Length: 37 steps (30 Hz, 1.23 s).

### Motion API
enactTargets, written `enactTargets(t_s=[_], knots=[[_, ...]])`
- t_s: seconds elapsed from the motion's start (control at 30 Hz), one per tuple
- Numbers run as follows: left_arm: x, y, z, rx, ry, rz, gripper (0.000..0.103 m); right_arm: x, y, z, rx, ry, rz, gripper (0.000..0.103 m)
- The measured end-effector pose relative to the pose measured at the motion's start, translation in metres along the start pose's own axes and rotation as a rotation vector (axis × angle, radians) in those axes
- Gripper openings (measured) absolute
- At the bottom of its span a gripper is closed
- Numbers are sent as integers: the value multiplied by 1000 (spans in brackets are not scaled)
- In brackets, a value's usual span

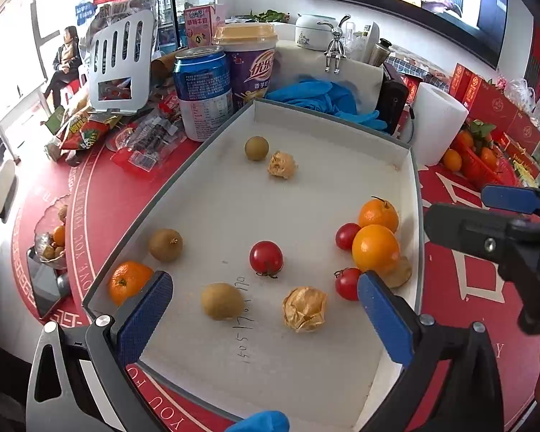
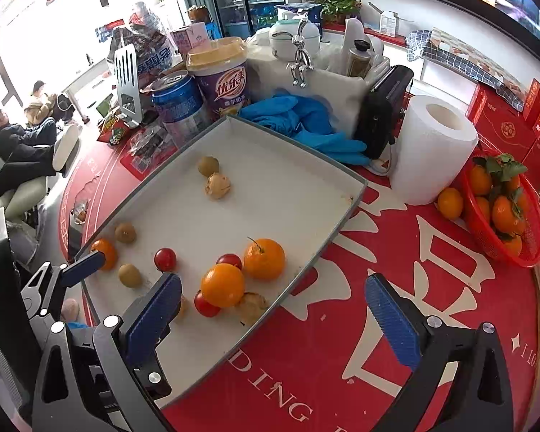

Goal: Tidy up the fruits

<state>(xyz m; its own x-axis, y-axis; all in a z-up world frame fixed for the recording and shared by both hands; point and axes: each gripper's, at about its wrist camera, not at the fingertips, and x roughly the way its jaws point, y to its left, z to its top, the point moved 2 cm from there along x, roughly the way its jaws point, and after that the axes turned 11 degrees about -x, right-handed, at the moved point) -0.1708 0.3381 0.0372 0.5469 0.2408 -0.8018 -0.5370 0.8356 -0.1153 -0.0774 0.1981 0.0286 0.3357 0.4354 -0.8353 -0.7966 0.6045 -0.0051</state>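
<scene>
A white tray with a grey rim (image 1: 154, 201) (image 2: 345, 212) holds scattered fruit: oranges (image 1: 375, 248) (image 2: 222, 284), cherry tomatoes (image 1: 265, 256) (image 2: 165, 259), brown longans (image 1: 221, 301) (image 2: 129, 275) and papery husk fruits (image 1: 304, 309) (image 2: 216, 186). My left gripper (image 1: 264, 309) is open and empty over the tray's near end, a longan and a husk fruit between its blue pads. My right gripper (image 2: 273, 313) is open and empty over the tray's right rim. It also shows at the right in the left wrist view (image 1: 486, 223).
Behind the tray stand a blue can (image 1: 202, 90), a purple cup (image 1: 248, 68), blue gloves (image 1: 324, 97) and a paper roll (image 2: 432, 147). A red basket of oranges (image 2: 504, 208) sits at the right. A glass bowl of fruit (image 1: 52, 241) is at the left.
</scene>
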Motion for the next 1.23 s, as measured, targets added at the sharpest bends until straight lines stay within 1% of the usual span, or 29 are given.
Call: enactTargets(t_s=[0.13, 0.5, 1.07, 1.13, 1.23], knots=[[-1, -3, 0, 16, -9, 22, 103, 2, 0, -1, 1, 13, 4, 103], [2, -6, -2, 25, -4, 29, 103, 7, -6, -7, 21, 32, 8, 103], [4, -7, -3, 23, 2, 29, 103, 11, -4, -11, 8, 42, -2, 103], [4, -7, -3, 20, 5, 22, 103, 11, -3, -12, 4, 42, -3, 103], [0, -9, -5, 41, -11, 1, 103, 11, -2, -12, -2, 41, -4, 103]])
